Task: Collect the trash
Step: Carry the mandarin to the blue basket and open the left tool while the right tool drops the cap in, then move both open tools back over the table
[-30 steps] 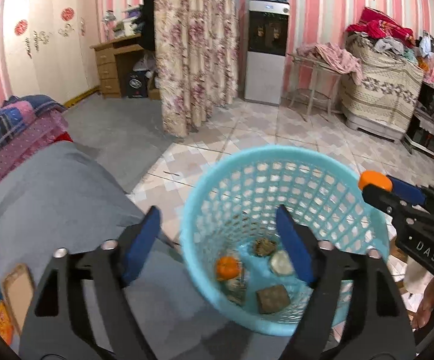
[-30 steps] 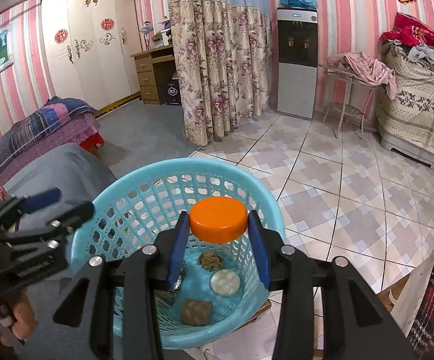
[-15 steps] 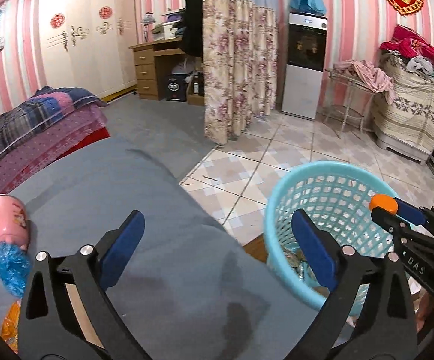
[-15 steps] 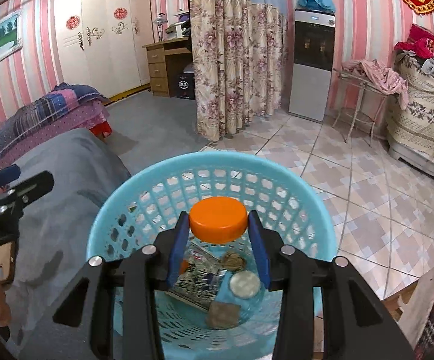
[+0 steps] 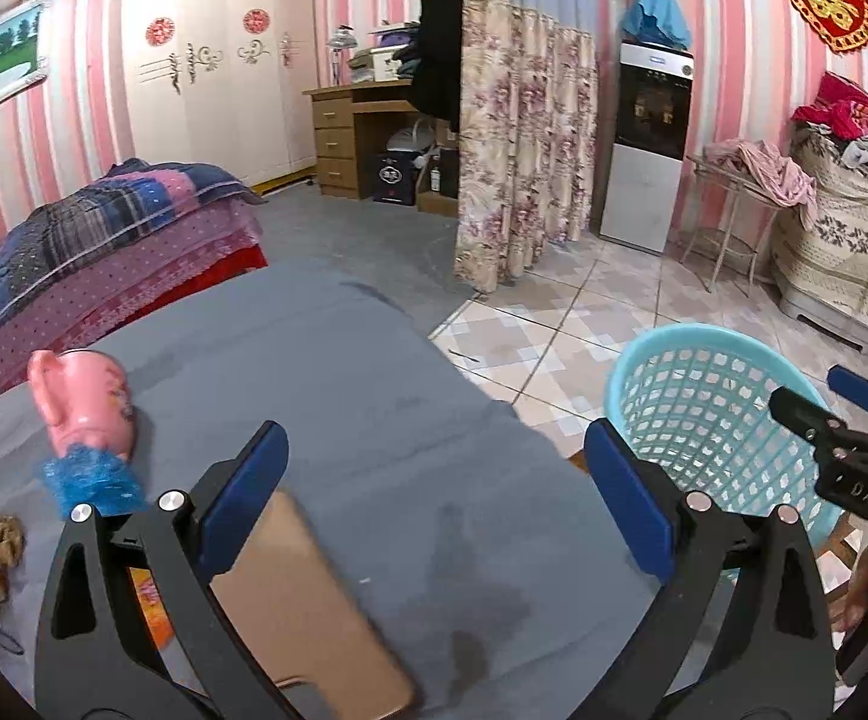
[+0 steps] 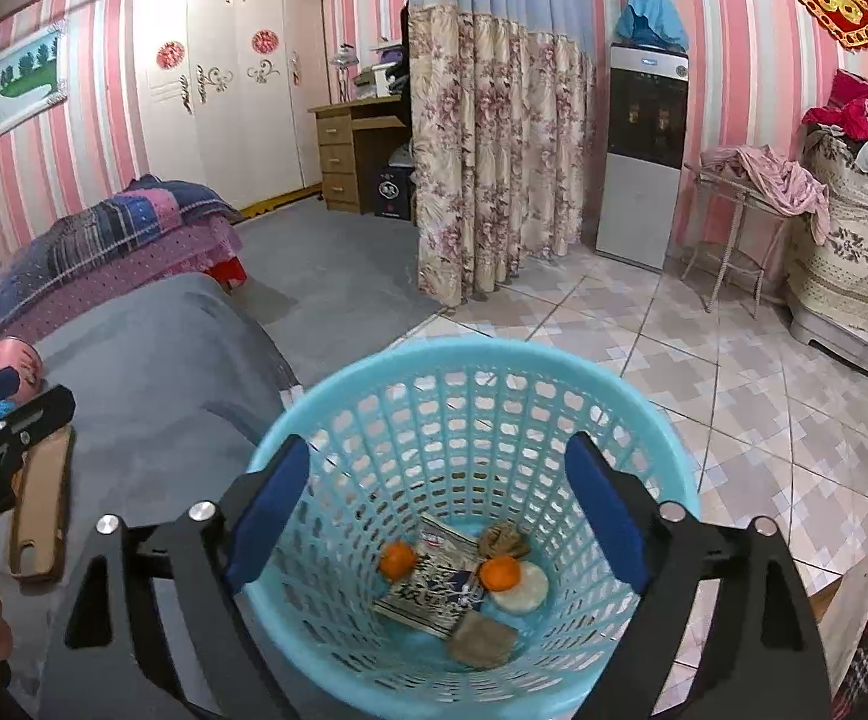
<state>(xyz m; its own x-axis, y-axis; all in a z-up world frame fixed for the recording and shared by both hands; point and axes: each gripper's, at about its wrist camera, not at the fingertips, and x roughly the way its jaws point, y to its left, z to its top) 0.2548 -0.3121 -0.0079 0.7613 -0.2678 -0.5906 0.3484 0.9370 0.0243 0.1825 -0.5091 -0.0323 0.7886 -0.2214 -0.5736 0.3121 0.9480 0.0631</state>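
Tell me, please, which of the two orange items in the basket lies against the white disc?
The right-hand orange one: it overlaps the white disc. The other lies apart, left of the printed packet.

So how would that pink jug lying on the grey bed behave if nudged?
The pink jug lies on its side, rounded, so it may roll. Its handle would probably stop it soon. The glossy surface looks slippery for the left claw, and perhaps breakable.

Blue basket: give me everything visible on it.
The blue basket is a round, light-blue plastic bin with lattice walls and a solid rim, standing upright beside the grey-covered surface. Its floor holds a printed packet, two orange pieces, a white disc and brownish scraps. The open right gripper hovers over it, empty.
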